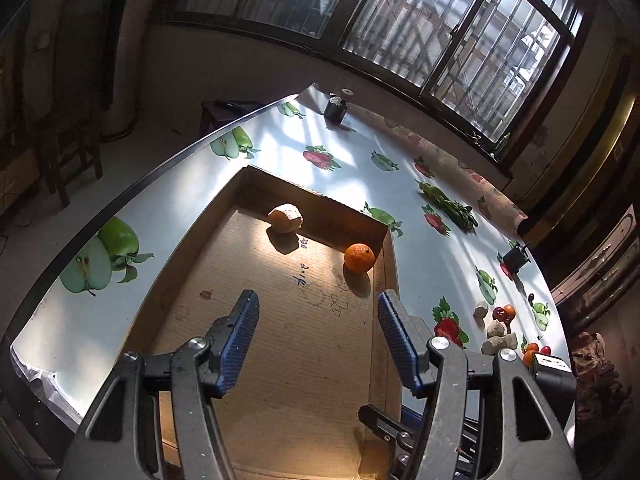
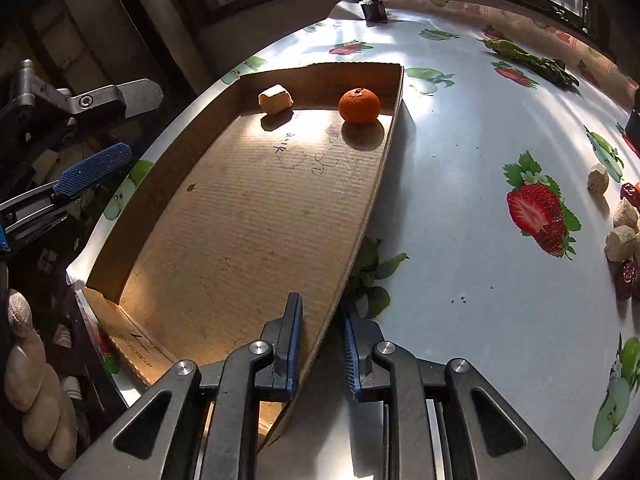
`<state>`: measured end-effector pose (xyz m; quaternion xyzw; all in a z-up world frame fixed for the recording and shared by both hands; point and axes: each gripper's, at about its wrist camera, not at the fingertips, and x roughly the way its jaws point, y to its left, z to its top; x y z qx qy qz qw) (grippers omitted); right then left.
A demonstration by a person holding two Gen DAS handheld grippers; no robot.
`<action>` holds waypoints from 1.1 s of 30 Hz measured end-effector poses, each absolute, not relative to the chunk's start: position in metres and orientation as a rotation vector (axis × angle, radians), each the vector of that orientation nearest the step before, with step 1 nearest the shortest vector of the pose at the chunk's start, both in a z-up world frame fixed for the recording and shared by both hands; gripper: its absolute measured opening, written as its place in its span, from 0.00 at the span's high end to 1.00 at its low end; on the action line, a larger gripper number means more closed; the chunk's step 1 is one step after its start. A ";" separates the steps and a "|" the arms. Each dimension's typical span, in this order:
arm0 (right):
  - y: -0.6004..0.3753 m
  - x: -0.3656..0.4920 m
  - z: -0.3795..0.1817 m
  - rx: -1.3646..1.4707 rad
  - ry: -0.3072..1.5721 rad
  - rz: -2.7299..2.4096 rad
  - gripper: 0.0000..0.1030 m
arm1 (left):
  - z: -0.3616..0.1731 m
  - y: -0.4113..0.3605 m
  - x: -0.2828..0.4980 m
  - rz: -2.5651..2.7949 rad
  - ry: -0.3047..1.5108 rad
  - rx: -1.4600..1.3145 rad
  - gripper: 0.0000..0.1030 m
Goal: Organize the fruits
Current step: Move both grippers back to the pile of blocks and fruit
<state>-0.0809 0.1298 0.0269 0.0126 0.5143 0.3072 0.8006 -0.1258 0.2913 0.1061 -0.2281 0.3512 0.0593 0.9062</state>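
A shallow cardboard tray (image 1: 256,320) (image 2: 240,232) lies on a table with a fruit-print cloth (image 2: 452,128). Against its far wall sit an orange (image 1: 359,257) (image 2: 359,105) and a beige chunk (image 1: 285,218) (image 2: 276,99). My left gripper (image 1: 318,298) hangs open over the tray floor with nothing between its blue pads; in the right wrist view it shows at the left edge (image 2: 144,124). My right gripper (image 2: 320,306) straddles the tray's near right wall, one finger inside and one outside, shut on that wall.
Loose beige chunks (image 2: 620,242) (image 1: 498,328), red dates (image 2: 626,276) and small oranges (image 1: 530,350) lie in a pile at the right. A leafy green bunch (image 1: 448,204) (image 2: 532,60) and a dark jar (image 1: 335,108) stand farther back. Green leaves (image 2: 372,272) lie beside the tray.
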 end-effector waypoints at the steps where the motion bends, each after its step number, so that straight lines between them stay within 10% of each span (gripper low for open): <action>1: 0.122 -0.080 0.031 0.065 1.098 0.662 0.79 | 0.108 0.286 -0.126 0.114 0.727 -0.462 0.38; 9: 0.008 -0.072 0.075 0.151 0.919 0.510 0.58 | 0.119 0.234 -0.123 0.021 0.738 -0.377 0.37; 33: -0.226 -0.009 0.036 0.366 0.903 0.063 0.53 | 0.074 0.085 -0.078 -0.165 0.929 -0.165 0.37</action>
